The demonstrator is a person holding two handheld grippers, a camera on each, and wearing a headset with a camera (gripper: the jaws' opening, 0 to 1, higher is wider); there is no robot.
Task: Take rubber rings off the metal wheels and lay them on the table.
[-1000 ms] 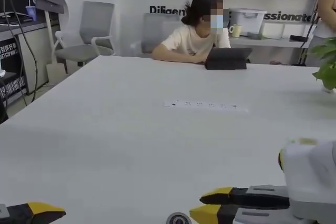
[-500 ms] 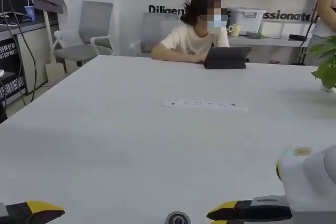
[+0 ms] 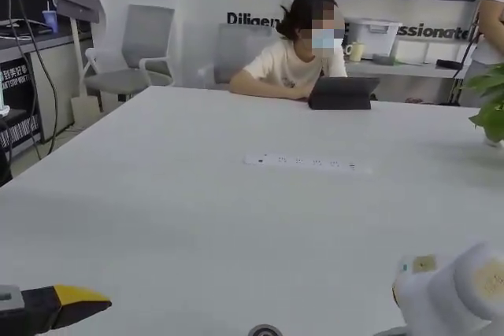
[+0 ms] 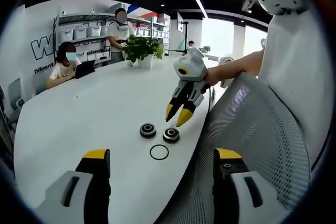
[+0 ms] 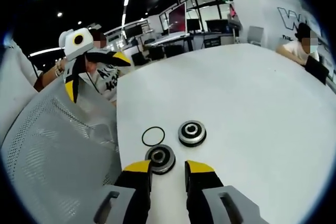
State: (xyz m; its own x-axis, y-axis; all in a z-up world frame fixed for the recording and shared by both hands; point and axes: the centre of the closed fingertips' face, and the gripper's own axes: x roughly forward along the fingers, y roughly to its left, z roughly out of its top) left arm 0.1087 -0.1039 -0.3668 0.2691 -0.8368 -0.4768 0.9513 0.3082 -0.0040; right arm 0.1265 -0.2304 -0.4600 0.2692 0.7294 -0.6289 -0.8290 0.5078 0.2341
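Two metal wheels with dark rims lie near the table's front edge: one (image 5: 160,158) (image 4: 171,135) just ahead of my right gripper's left fingertip, the other (image 5: 192,132) (image 4: 147,130) a little farther in. A loose black rubber ring (image 5: 153,136) (image 4: 159,152) lies flat beside them. My right gripper (image 5: 168,168) (image 4: 178,113) hovers over the nearer wheel, jaws a narrow gap apart and holding nothing. My left gripper (image 4: 161,157) (image 5: 97,74) stands wide open and empty, off to the side beyond the table edge. In the head view a wheel (image 3: 265,330) peeks in at the bottom edge.
A white mesh chair back (image 4: 252,145) stands close against the table's near edge (image 5: 118,129). A white power strip (image 3: 307,162) lies mid-table. At the far side a person sits with a dark tablet (image 3: 342,90); a potted plant (image 3: 490,100) stands far right.
The right gripper has dropped toward the near edge, and its yellow tips have left the head view's bottom. The left gripper's tip has barely shifted. The head camera moved slightly.
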